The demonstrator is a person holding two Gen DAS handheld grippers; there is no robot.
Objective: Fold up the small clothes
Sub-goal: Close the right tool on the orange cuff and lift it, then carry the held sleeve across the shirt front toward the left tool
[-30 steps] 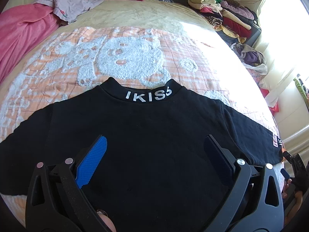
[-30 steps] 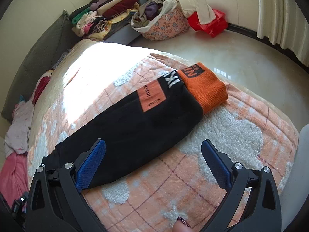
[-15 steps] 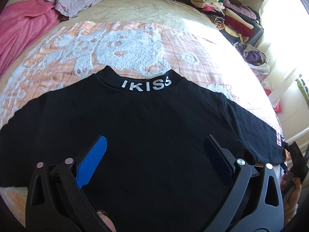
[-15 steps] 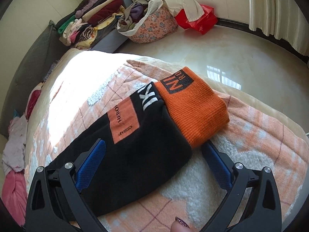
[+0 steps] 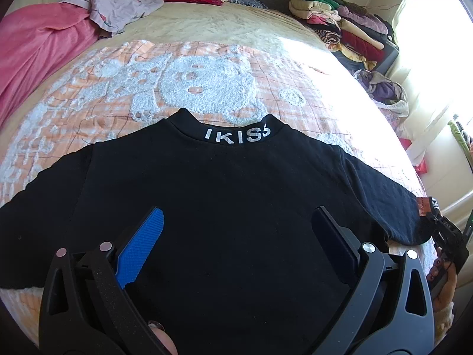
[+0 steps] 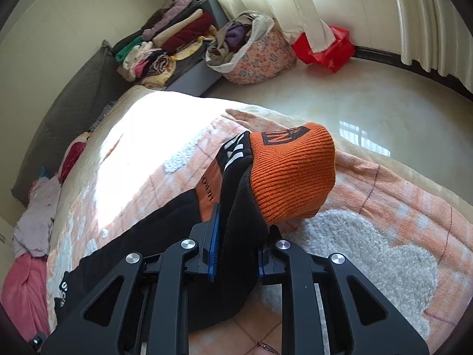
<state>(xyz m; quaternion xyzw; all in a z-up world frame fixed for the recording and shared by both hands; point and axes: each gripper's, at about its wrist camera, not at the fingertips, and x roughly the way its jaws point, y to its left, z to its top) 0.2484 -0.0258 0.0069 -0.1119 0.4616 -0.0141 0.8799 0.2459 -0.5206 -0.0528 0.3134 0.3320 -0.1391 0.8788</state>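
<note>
Left wrist view takes in a bed spread with an orange checked blanket with fluffy white figures (image 5: 207,88), and on it a black long-sleeved sweatshirt with white lettering on its collar (image 5: 236,207) lying flat, sleeves out to both sides. A crumpled pink quilt (image 5: 35,53) lies along the far left edge, a stack of folded clothes (image 5: 340,26) beyond the bed's far right corner. In the right wrist view a flowered fabric basket heaped with garments (image 6: 257,56) and a red bag (image 6: 328,47) sit on the pale floor. The left gripper (image 5: 236,227) hangs spread wide above the sweatshirt's body. The right gripper (image 6: 236,236) is closing, pads pinching the black sleeve just behind its ribbed orange cuff (image 6: 292,174), which is bunched and raised.
</note>
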